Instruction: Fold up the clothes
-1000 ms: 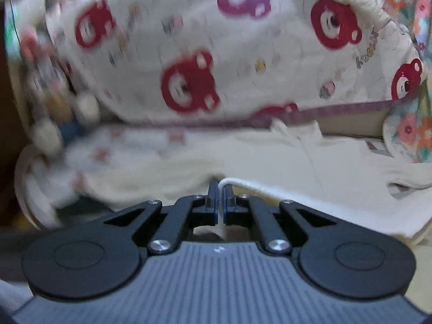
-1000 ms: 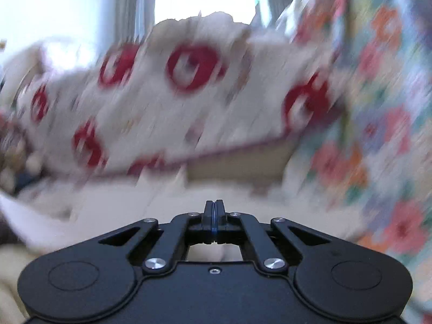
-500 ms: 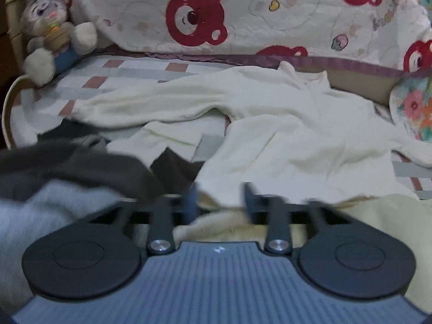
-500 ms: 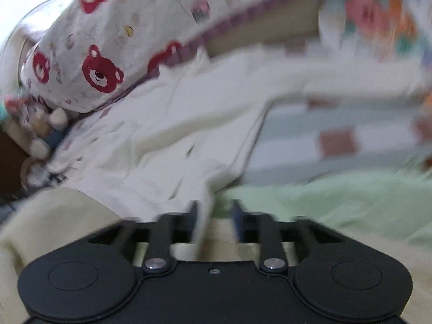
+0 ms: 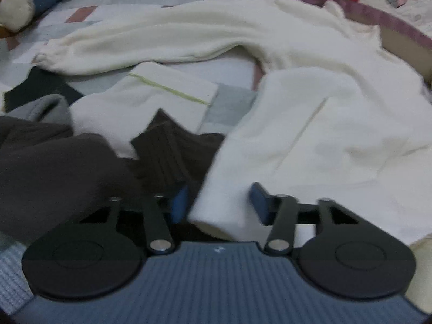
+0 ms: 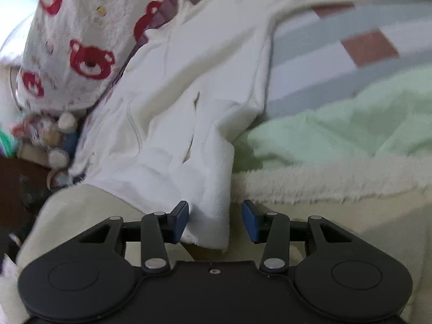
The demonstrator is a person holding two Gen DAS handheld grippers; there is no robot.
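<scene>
A cream long-sleeved top (image 5: 324,108) lies spread on the bed, sleeve stretched to the left, collar toward the bear-print quilt. My left gripper (image 5: 220,202) hangs low over the top's near left hem corner. That corner lies between the jaws, which are closing, pads clear of the cloth. In the right wrist view the same top (image 6: 189,81) runs down to my right gripper (image 6: 215,220). Its jaws are opening, with the right hem corner between them, the left pad close to the cloth and the right pad apart.
A dark brown garment (image 5: 67,167) and a folded cream piece (image 5: 151,100) lie left of the top. A pale green garment (image 6: 351,113) and a fleecy cream blanket (image 6: 324,183) lie on its right. Bear-print quilt (image 6: 67,40) and stuffed toy (image 5: 16,8) line the far edge of the checked sheet (image 6: 337,40).
Both grippers have tipped down from facing the bear quilt and sunk to the top's near hem. Both were shut a second ago and now stand open around hem corners.
</scene>
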